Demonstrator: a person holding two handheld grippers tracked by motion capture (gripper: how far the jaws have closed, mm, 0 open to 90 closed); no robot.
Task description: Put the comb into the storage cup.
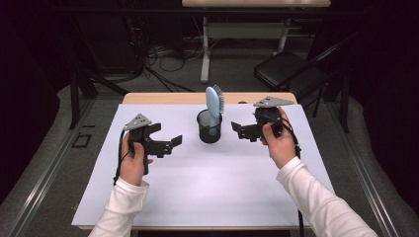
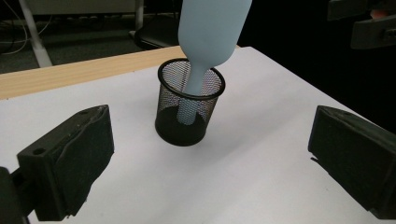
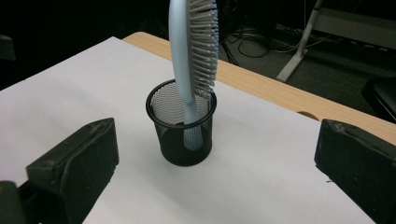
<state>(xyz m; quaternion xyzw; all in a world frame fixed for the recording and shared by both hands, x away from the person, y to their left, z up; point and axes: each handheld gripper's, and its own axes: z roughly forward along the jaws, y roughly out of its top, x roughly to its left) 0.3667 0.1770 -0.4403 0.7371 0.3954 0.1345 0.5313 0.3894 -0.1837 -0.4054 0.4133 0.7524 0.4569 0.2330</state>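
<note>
A light blue hairbrush stands handle-down in a black mesh cup at the table's middle, leaning on the rim. In the left gripper view the hairbrush shows its smooth back above the mesh cup; in the right gripper view the hairbrush shows its bristles over the mesh cup. My left gripper is open, left of the cup and apart from it. My right gripper is open, just right of the cup. Both gripper views show wide-apart jaws with nothing between them.
A white sheet covers most of the wooden table. Behind the table stand a black chair, a white desk leg and cables on the floor. A person's white sleeves enter from below.
</note>
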